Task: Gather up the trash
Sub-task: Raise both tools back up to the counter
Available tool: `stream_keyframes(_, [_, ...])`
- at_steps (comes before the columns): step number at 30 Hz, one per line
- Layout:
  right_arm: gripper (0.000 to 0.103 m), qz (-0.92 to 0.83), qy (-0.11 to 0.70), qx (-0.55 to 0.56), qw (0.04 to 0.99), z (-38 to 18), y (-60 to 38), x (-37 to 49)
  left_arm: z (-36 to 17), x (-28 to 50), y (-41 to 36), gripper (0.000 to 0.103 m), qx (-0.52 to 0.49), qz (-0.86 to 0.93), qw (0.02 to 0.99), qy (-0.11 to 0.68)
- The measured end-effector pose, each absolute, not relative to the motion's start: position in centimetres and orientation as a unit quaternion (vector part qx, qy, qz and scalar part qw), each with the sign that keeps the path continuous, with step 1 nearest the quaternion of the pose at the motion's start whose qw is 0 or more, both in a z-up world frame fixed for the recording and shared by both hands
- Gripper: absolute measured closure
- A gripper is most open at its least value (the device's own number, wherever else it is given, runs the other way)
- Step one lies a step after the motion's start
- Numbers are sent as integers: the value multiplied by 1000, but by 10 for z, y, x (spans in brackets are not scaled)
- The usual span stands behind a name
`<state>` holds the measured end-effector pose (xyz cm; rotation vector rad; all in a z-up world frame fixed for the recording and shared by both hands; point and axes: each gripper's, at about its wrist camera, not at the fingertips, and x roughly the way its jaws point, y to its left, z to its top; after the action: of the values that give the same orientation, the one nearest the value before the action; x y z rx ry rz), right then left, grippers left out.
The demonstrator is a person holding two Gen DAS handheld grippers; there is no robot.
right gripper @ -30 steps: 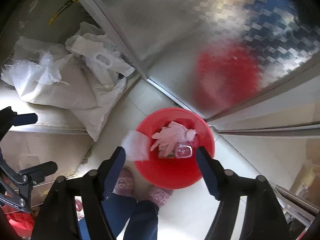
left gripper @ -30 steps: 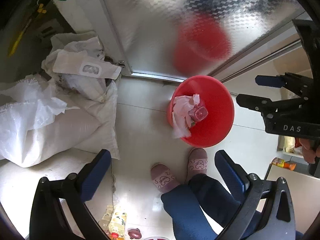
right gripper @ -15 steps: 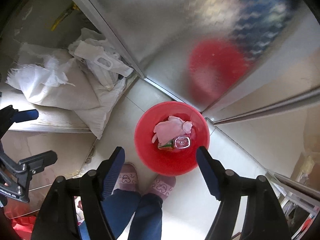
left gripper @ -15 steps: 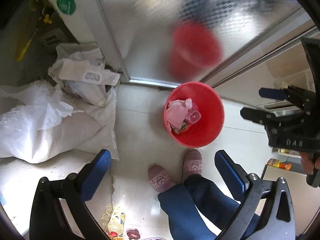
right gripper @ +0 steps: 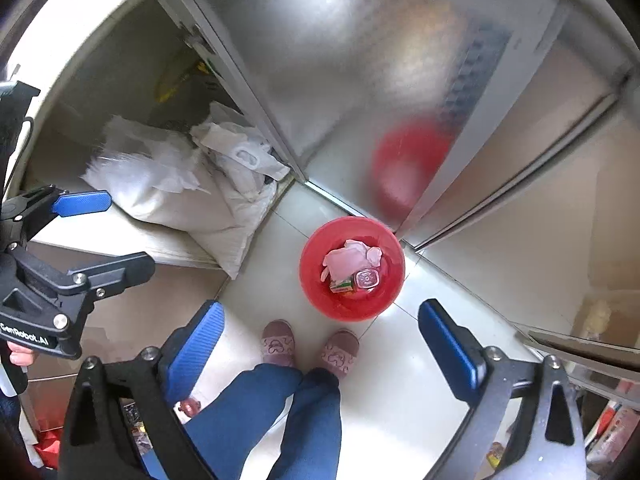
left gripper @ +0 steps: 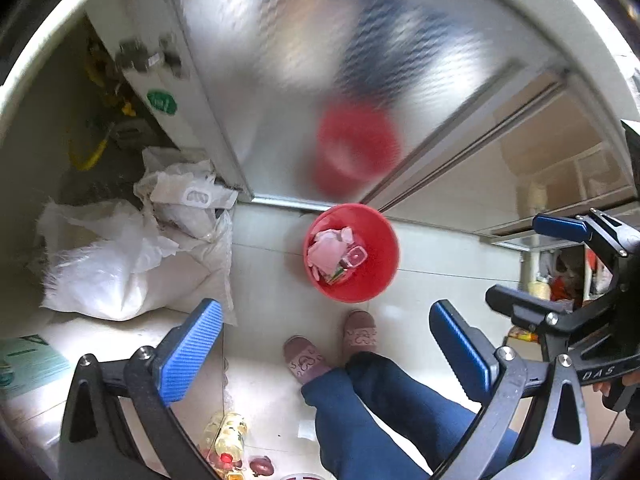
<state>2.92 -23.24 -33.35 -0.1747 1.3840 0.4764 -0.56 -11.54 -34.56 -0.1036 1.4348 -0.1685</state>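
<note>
Red bin [right gripper: 352, 270] on floor holds pink trash [right gripper: 344, 260]; my left tool [left gripper: 324, 354] and right tool [right gripper: 320, 346] spread, empty, high above; dropping from here could miss.

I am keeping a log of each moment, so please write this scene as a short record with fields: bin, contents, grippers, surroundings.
bin: red bucket standing on the pale floor, beside the frosted door
contents: pink crumpled sheet, small clear container, green-and-orange packet
left gripper: open, empty, held above the floor
right gripper: open, empty, high above the bucket
surroundings: white sacks at the left, the person's slippers just before the bucket
</note>
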Motion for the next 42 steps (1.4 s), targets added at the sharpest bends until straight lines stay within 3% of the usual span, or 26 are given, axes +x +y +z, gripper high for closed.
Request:
stream_keyframes(20, [1, 223, 542, -61, 808, -159, -243, 28, -135, 4, -130, 0, -30, -73, 818, 570])
stream_keyframes(32, [1, 235, 486, -62, 839, -101, -234, 74, -78, 55, -102, 0, -36, -64, 845, 529])
stream_keyframes(42, [1, 224, 468, -31, 855, -79, -207, 144, -65, 139, -62, 0, -39, -91, 849, 519])
